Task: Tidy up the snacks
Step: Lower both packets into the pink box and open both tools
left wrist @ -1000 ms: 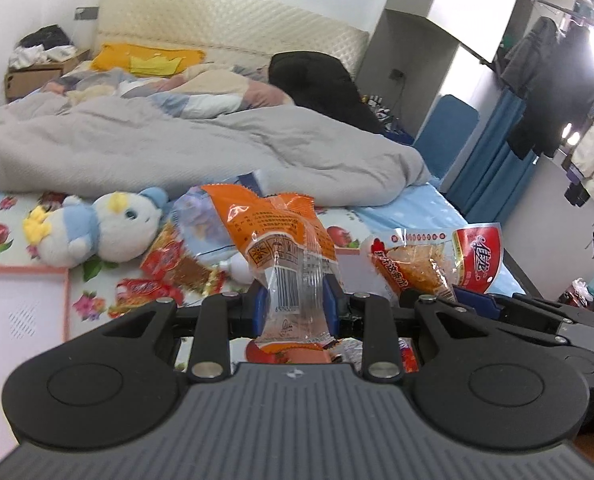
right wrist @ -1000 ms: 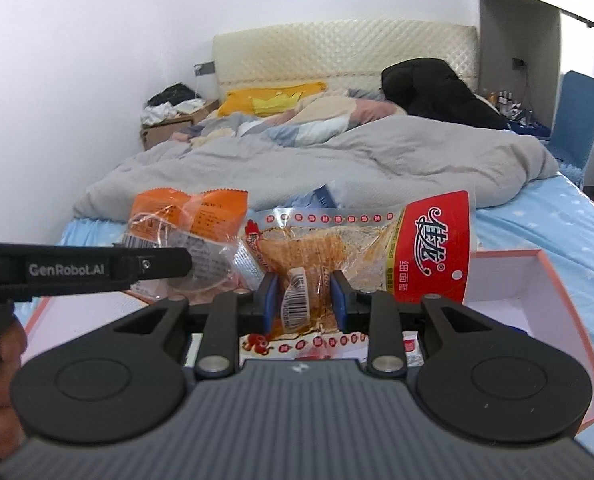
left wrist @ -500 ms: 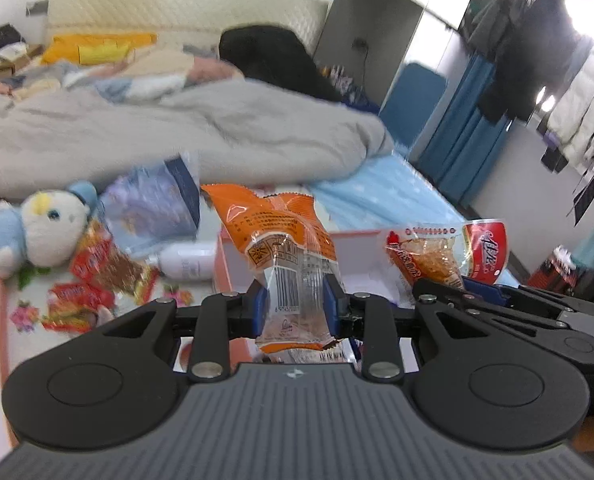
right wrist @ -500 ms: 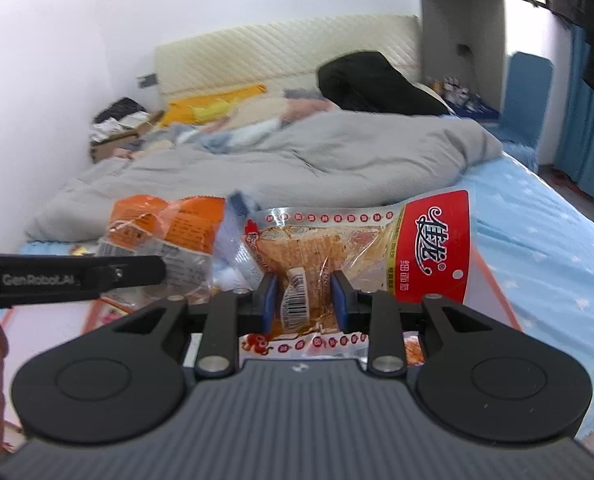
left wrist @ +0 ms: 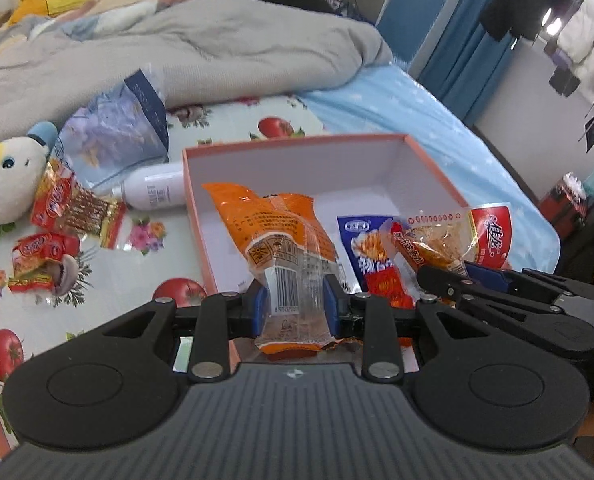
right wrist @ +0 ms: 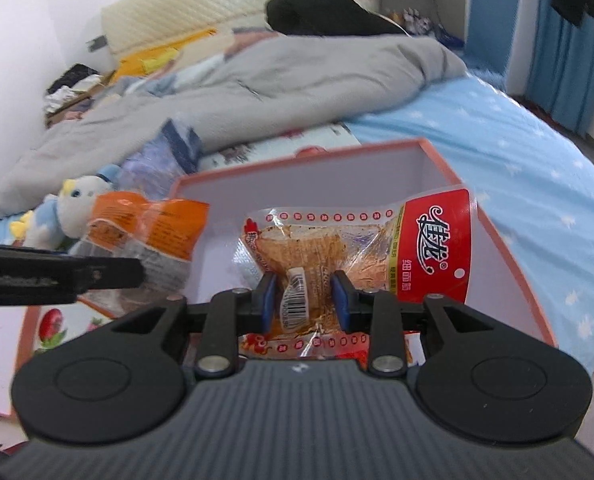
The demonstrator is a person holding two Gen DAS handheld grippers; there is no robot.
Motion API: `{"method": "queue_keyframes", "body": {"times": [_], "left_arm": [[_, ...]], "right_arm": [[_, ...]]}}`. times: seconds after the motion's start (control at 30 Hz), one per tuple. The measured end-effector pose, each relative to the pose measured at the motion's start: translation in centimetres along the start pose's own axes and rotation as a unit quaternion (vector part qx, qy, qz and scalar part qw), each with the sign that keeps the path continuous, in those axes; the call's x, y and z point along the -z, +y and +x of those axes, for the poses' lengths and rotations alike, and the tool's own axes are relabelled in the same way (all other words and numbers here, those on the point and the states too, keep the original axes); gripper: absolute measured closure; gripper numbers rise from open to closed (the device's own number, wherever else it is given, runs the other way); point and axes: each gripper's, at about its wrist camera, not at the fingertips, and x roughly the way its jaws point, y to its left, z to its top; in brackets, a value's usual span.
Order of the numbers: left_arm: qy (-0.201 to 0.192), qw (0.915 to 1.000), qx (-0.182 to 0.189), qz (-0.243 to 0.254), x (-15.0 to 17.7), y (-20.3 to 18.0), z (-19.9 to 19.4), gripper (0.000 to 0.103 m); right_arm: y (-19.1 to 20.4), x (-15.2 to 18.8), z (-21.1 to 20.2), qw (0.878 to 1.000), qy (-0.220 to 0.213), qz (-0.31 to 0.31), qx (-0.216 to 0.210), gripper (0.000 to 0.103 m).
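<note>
My left gripper (left wrist: 293, 306) is shut on an orange snack packet (left wrist: 281, 236) and holds it above the near left part of an open white box with a salmon rim (left wrist: 377, 168). My right gripper (right wrist: 303, 300) is shut on a clear packet with a red end (right wrist: 361, 248) and holds it over the same box (right wrist: 417, 172). The red-ended packet also shows in the left wrist view (left wrist: 457, 240), and the orange packet in the right wrist view (right wrist: 149, 232). A blue and red snack packet (left wrist: 373, 256) lies inside the box.
Loose red snack packets (left wrist: 73, 210), a white bottle (left wrist: 153, 192), a blue bag (left wrist: 117, 136) and a plush toy (left wrist: 5, 184) lie on the flowered sheet left of the box. A grey duvet (left wrist: 177, 52) lies behind. The bed's edge is to the right.
Both grippers have tilted down and moved over the box with their packets still held. The box's inside now shows below them.
</note>
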Motion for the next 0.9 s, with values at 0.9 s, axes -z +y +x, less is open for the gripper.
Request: {"method": "queue_keyframes", "body": {"times": [0.9], "left_arm": [[-0.024, 0.9993, -0.02, 0.022, -0.2, 0.4, -2.6, 0.044]], "right_arm": [[-0.3, -0.2, -1.5, 0.999, -0.029, 0.024, -0.004, 0.05]]}}
